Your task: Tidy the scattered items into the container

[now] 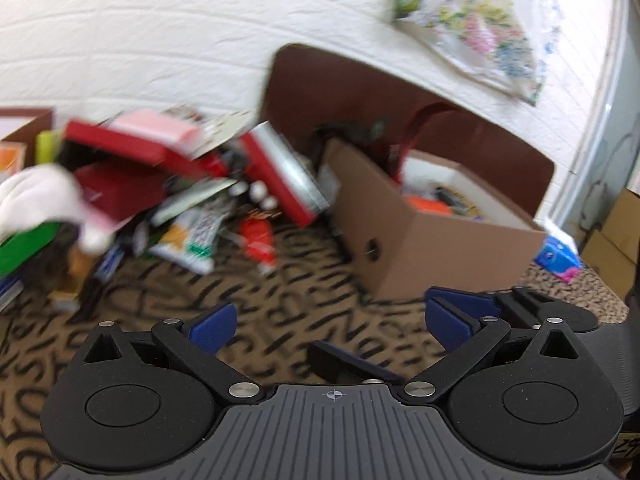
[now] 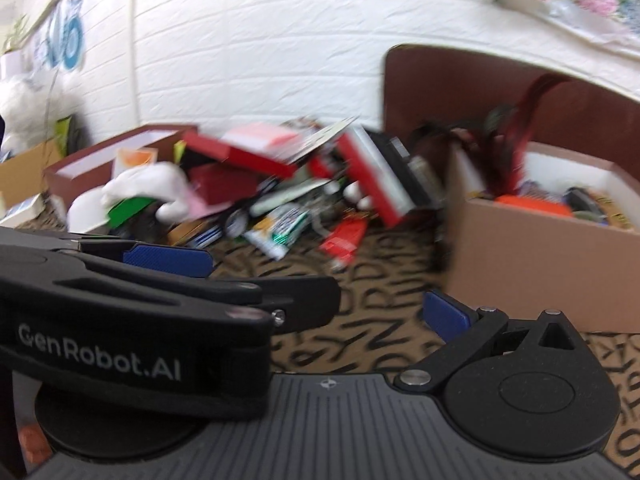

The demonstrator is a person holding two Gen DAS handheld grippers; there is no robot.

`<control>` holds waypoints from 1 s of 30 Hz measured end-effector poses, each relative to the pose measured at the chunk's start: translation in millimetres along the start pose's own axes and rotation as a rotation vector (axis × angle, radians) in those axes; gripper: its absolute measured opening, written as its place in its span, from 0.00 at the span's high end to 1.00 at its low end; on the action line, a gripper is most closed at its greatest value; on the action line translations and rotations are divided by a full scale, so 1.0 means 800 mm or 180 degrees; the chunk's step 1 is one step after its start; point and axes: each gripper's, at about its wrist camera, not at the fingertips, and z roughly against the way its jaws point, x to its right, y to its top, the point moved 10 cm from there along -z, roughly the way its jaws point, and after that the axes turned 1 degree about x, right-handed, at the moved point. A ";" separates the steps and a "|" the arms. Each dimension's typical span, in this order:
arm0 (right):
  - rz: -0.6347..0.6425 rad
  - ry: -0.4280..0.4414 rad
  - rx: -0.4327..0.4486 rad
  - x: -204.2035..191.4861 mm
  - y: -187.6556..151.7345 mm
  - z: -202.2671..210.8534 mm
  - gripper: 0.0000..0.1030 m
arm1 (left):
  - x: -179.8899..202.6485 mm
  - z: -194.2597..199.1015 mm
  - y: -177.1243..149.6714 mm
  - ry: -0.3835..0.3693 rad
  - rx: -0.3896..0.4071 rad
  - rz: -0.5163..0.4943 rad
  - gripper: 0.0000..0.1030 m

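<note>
Lettered tablecloth (image 1: 320, 300), cardboard box (image 1: 420, 248); only right view shows plush toy (image 2: 16, 108)

One cardboard box (image 1: 404, 240), one orange snack packet (image 1: 258, 240), one green-and-white sachet (image 1: 192, 240) and two grippers counted.

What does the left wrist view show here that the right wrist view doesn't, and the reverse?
Only the left wrist view shows a blue packet behind the cardboard box, plus the left gripper open and empty. Only the right wrist view shows a second open box far left and a blue wall decoration. Both share the cardboard box, the cluttered pile with its red box, the orange item inside the box, and the letter-patterned cloth.
</note>
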 end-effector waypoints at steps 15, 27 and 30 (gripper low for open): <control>0.0165 0.0095 -0.0202 -0.027 0.006 -0.086 0.08 | -0.106 -0.051 0.028 0.0378 0.0111 0.0119 0.05; 0.0158 0.0242 -0.0342 -0.029 0.014 -0.162 0.31 | -0.136 -0.117 0.051 0.0297 0.0046 0.0104 0.18; 0.0108 0.0261 -0.0353 -0.025 0.014 -0.175 0.34 | -0.140 -0.131 0.052 0.0257 0.0032 0.0130 0.18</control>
